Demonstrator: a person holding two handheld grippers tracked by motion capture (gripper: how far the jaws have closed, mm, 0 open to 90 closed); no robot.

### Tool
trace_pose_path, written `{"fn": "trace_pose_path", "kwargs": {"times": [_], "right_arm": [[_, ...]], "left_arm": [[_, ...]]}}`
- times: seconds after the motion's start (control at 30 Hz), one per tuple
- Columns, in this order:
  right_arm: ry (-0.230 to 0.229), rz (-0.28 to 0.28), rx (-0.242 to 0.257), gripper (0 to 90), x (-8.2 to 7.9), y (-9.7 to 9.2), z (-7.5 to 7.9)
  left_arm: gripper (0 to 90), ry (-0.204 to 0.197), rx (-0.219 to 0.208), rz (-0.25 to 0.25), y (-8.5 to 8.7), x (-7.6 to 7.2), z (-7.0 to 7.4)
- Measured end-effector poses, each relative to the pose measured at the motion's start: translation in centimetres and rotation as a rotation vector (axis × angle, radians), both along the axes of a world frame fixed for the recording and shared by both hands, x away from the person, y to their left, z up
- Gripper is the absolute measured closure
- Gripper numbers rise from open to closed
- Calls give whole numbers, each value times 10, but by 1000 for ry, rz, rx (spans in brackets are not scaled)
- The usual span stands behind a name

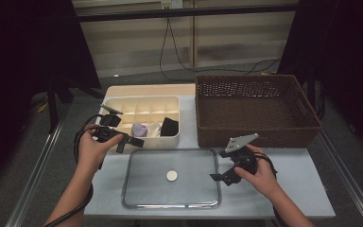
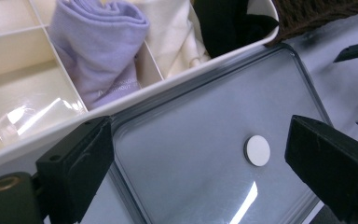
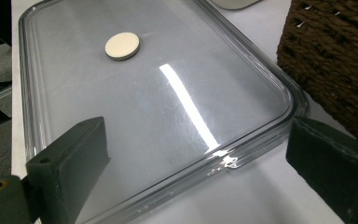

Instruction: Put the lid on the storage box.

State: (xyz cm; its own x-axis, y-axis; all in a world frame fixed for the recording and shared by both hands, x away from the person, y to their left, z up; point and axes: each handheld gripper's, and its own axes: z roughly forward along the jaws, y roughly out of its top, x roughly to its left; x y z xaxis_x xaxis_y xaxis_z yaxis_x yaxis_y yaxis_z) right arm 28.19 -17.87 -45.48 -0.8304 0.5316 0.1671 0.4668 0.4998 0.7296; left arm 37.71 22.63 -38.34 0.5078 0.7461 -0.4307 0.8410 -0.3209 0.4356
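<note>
With both grippers' jaws apart and empty, the left gripper (image 1: 128, 142) and right gripper (image 1: 216, 178) should each clamp one short edge of the clear lid (image 1: 142, 189), then lift level together.

A recording lab: dark curtains (image 1: 23, 47) flank a small bench (image 1: 293, 175), cables (image 1: 170, 52) trailing from a wall socket (image 1: 171, 4).
</note>
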Motion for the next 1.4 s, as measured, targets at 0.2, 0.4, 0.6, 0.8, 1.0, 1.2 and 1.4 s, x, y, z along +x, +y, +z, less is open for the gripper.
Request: {"fn": "trace_pose_path", "kwargs": {"times": [0.2,0.4,0.6,0.8,1.0,1.2,1.4], "right_arm": [[2,4,-6,49,1,2,-1],[6,7,-13,49,1,3,0],[5,19,-10,49,3,5,0],[2,21,-13,49,3,4,1],[9,22,-7,49,3,5,1],[18,4,-15,49,4,3,0],[17,7,-10,51,4,4,-1]], "left_arm": [[75,-5,16,-32,10,-7,-3],[74,-9,-15,-11,11,-17,-10],[74,-1,-24,-8,12,-23,-18],[74,7,-17,-16,14,-27,-29],[75,10,-25,-5,15,-31,-38],[75,23,-12,-26,17,-34,-48],[78,21,-27,-3,19,-40,-56]]}}
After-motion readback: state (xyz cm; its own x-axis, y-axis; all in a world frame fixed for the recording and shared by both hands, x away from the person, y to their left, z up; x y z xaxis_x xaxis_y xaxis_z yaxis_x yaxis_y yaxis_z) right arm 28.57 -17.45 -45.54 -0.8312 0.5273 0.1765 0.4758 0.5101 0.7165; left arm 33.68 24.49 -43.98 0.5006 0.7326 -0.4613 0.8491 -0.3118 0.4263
